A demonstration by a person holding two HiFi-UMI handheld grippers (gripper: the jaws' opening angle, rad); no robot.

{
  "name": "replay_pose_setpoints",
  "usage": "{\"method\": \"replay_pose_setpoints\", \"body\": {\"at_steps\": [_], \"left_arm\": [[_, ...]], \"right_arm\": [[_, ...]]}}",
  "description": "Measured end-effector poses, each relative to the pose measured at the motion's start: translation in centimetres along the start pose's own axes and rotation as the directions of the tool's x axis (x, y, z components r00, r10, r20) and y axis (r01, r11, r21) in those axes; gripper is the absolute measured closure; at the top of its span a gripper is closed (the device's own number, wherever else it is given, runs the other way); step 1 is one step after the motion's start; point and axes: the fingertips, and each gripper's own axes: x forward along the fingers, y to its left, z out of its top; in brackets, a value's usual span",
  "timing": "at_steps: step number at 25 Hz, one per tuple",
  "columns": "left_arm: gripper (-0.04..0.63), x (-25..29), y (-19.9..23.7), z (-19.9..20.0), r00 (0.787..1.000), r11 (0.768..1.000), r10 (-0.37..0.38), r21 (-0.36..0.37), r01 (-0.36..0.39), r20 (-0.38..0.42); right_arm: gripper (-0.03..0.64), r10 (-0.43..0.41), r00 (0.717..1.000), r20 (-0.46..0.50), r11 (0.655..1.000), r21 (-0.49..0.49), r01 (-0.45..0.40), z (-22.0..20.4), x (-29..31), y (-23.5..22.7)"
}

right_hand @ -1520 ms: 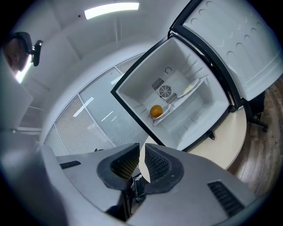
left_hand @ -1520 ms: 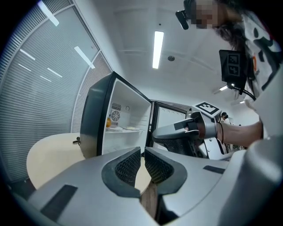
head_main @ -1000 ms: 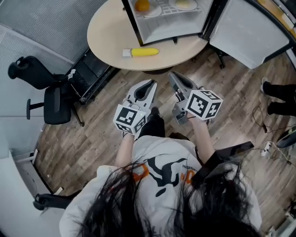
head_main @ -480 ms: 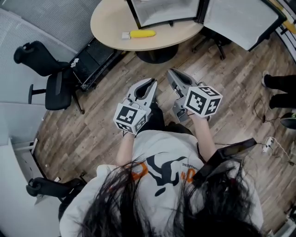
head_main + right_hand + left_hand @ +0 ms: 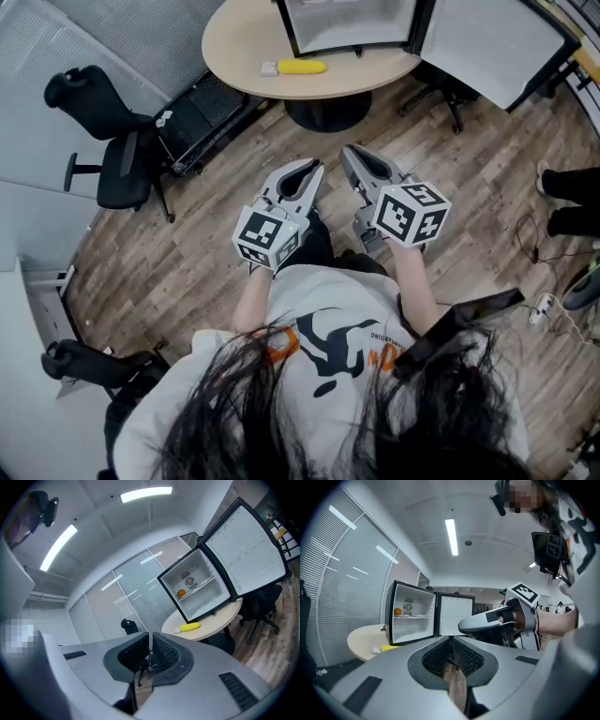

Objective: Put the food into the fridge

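A long yellow food item (image 5: 293, 67) with a white end lies on the round beige table (image 5: 244, 42), in front of the open small fridge (image 5: 352, 23). It also shows as the yellow item (image 5: 190, 626) in the right gripper view and the yellow item (image 5: 389, 647) in the left gripper view. An orange (image 5: 181, 593) sits on the fridge shelf. My left gripper (image 5: 305, 173) and right gripper (image 5: 354, 159) hover side by side over the wooden floor, well short of the table. Both are shut with nothing between the jaws.
The white fridge door (image 5: 487, 47) swings out to the right of the table. A black office chair (image 5: 108, 141) stands at the left, another chair (image 5: 84, 366) at the lower left. Someone's dark shoes (image 5: 572, 202) and cables (image 5: 548, 300) are at the right.
The head view has drifted, so the table and the yellow item sit farther right and the fridge's inside has slid out at the top. Both grippers keep their pose.
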Motion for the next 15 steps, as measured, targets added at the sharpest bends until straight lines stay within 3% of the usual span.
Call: {"method": "replay_pose_setpoints", "body": {"at_steps": [15], "left_arm": [[0.571,0.70,-0.65,0.63,1.000,0.999,-0.028,0.026,0.027,0.007]], "right_arm": [[0.581,-0.021,1.000,0.014,1.000,-0.018,0.022,0.34,-0.87,-0.81]]}}
